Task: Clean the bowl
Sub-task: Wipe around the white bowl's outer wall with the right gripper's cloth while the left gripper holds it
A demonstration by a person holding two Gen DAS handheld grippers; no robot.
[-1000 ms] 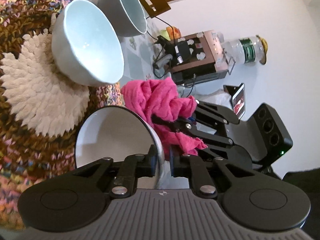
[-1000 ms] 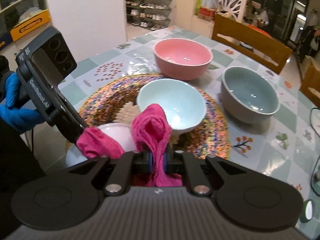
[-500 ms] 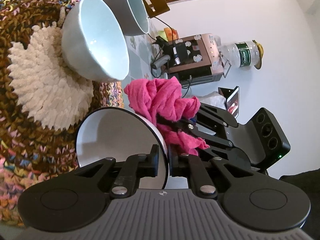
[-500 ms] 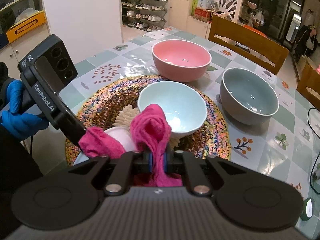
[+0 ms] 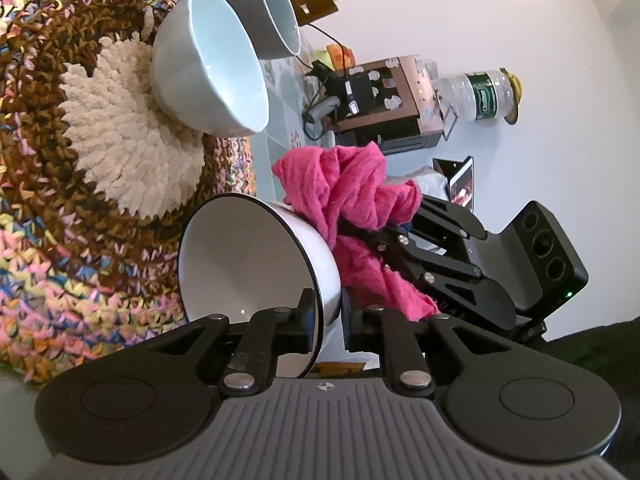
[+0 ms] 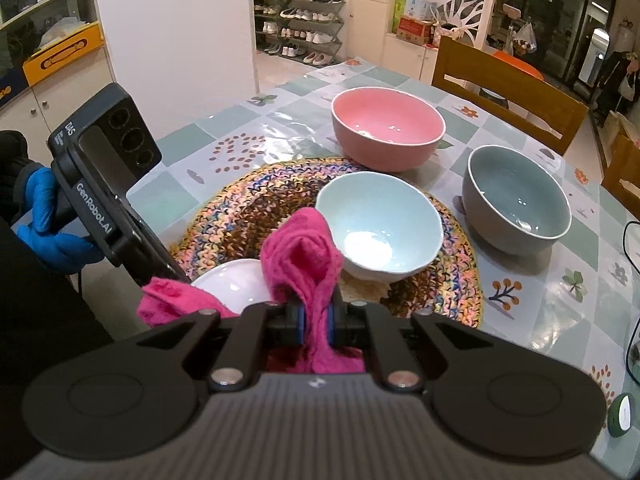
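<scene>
Your left claw (image 5: 325, 322) is clamped on the rim of the white bowl (image 5: 248, 264), one finger inside the bowl and the other on its outer wall. The bowl is tipped on edge, with its opening facing the braided mat (image 5: 48, 216) and its dark-edged rim running up and away from the claw. Your right claw (image 6: 316, 320) is closed on the pink cloth (image 6: 304, 264), which bunches up between the blue pads and rises above them. In the left wrist view that cloth presses against the outer wall of the white bowl, just beside the rim. In the right wrist view the white bowl sits low and left of the cloth, partly hidden by it, with a second fold of cloth draped over its near edge. On the mat just beyond stands a pale blue bowl (image 6: 380, 228). A pink bowl (image 6: 388, 128) and a grey bowl (image 6: 516, 204) stand further back on the bench (image 6: 248, 148).
</scene>
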